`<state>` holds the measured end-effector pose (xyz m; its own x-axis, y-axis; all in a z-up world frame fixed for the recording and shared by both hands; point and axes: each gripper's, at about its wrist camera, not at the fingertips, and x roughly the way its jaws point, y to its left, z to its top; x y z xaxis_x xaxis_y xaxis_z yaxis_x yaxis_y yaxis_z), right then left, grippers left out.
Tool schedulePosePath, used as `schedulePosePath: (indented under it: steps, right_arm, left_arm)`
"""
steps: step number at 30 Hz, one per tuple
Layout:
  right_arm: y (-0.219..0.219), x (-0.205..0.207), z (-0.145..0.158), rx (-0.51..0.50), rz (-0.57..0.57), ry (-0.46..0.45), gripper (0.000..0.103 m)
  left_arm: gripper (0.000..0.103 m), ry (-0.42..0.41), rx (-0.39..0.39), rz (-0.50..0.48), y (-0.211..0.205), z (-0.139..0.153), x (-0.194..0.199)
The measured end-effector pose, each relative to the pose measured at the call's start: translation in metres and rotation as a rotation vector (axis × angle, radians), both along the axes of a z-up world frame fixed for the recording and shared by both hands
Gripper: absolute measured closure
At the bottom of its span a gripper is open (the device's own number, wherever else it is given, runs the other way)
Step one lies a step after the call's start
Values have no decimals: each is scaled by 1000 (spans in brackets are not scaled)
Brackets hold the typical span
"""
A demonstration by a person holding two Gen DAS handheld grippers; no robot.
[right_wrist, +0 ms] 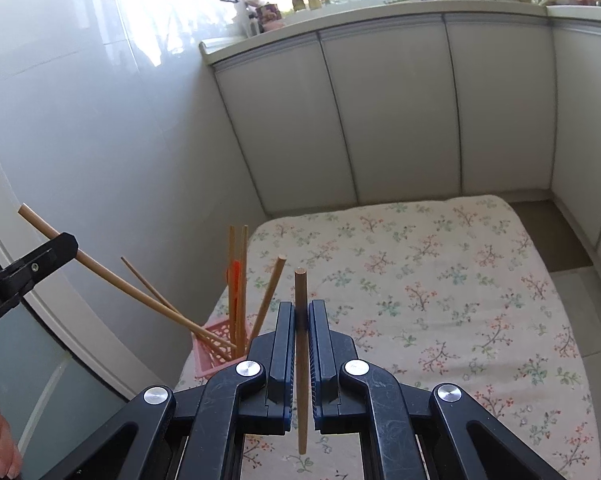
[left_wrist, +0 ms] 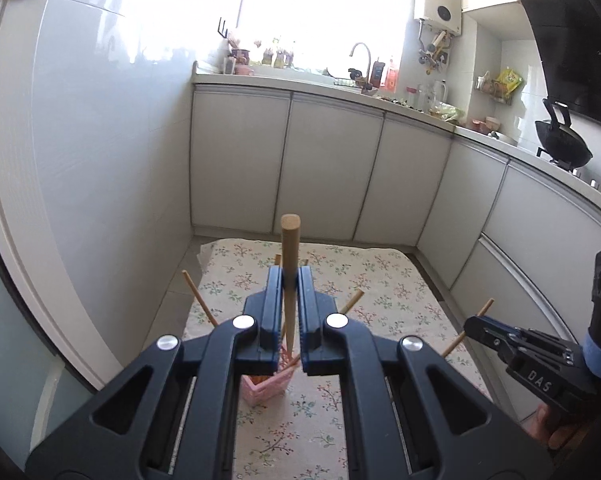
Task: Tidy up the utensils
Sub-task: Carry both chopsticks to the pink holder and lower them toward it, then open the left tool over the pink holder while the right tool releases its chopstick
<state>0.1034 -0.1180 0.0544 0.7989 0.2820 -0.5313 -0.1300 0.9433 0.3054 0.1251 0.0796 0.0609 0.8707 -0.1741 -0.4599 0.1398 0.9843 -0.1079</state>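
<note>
The left gripper (left_wrist: 289, 280) is clenched on a wooden chopstick (left_wrist: 289, 264), its blue pads pinching the shaft a little below the blunt top; the thin end slants down to the pink basket (left_wrist: 266, 390) directly beneath the jaws. The right gripper (right_wrist: 301, 312) grips a second chopstick (right_wrist: 301, 360) in the same way, held nearly upright, with its lower tip hanging free above the cloth and apart from the basket. From the right wrist camera, the pink perforated basket (right_wrist: 212, 344) sits at about 9 o'clock of that gripper, near the left edge of the floral tablecloth (right_wrist: 440, 300). It holds several chopsticks (right_wrist: 236, 280) fanned outward, some upright, others leaning left and right. The left tool's chopstick (right_wrist: 112, 280) slants down into it from 10 o'clock. The table stands in a narrow kitchen: white cabinet doors (left_wrist: 332, 168) at 12 o'clock, a counter with a faucet (left_wrist: 360, 56) under a bright window, and a black wok (left_wrist: 564, 140) on the stove at 2 o'clock.
</note>
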Motion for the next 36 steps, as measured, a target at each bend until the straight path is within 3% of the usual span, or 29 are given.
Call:
schedulePosePath:
  steps: [7, 16, 17, 18, 19, 21, 26, 33, 36]
  right_arm:
    - [0, 4, -3, 16, 5, 7, 98]
    - [-1, 6, -6, 26, 6, 10, 98]
    - [-1, 6, -6, 27, 6, 8, 98]
    - [-1, 6, -6, 28, 6, 6, 98]
    - [-1, 6, -6, 30, 5, 4, 98]
    - [-1, 6, -4, 33, 6, -1, 98]
    - [5, 5, 6, 44, 15, -30, 98]
    - [29, 23, 31, 61, 43, -90, 98]
    - [39, 36, 38, 59, 40, -103, 98]
  left_arm:
    - [95, 60, 116, 67, -7, -28, 34]
    - [94, 208, 154, 42, -21, -66, 63]
    - [93, 217, 142, 36, -19, -67, 65]
    - [82, 225, 130, 34, -18, -68, 65]
    - [65, 230, 123, 41, -18, -68, 64]
    - [47, 213, 114, 68, -17, -63, 61]
    - [41, 193, 84, 96, 0, -52, 43]
    - [31, 256, 15, 117, 34, -50, 32]
    - [29, 258, 19, 112, 41, -48, 27]
